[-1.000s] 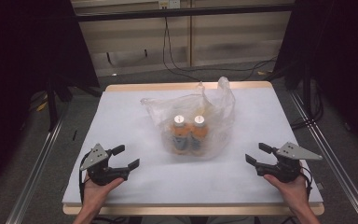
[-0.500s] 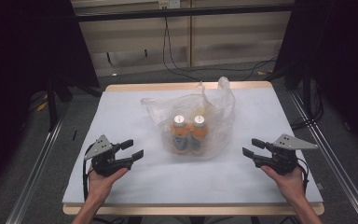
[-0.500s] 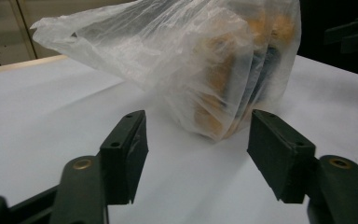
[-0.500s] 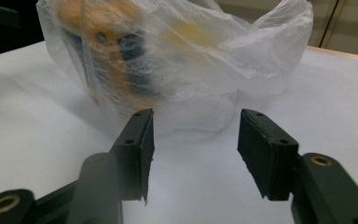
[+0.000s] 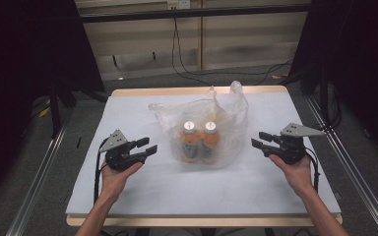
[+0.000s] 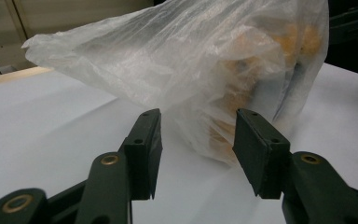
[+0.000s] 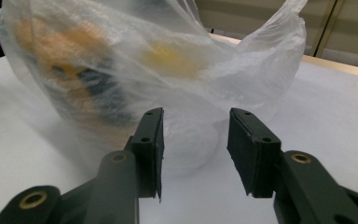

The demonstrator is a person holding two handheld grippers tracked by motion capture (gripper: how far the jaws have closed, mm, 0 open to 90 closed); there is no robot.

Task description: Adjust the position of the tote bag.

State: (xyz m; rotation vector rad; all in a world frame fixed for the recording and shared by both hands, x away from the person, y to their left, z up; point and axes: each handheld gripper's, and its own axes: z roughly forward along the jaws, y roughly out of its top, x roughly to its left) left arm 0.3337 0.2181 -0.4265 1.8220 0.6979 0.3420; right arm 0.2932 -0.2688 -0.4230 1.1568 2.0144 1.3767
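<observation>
A clear plastic bag (image 5: 204, 125) stands in the middle of the white table (image 5: 142, 189) with two orange bottles (image 5: 199, 140) with white caps upright inside it. My left gripper (image 5: 150, 146) is just left of the bag, jaws pointing at it, and its jaws have just been closing with nothing between them. In the left gripper view the bag (image 6: 205, 70) is a short way beyond the pads. My right gripper (image 5: 257, 140) is just right of the bag, open, its jaws also closing on nothing. The bag (image 7: 135, 65) lies close ahead in the right gripper view.
The table has a wooden rim (image 5: 197, 91) along its far edge. Metal rails (image 5: 39, 177) run along both sides of the table. Cables (image 5: 187, 59) hang against the back wall beyond the table.
Both hands have moved inward and forward toward the bag, from near the table's front corners. The jaws of both grippers have narrowed.
</observation>
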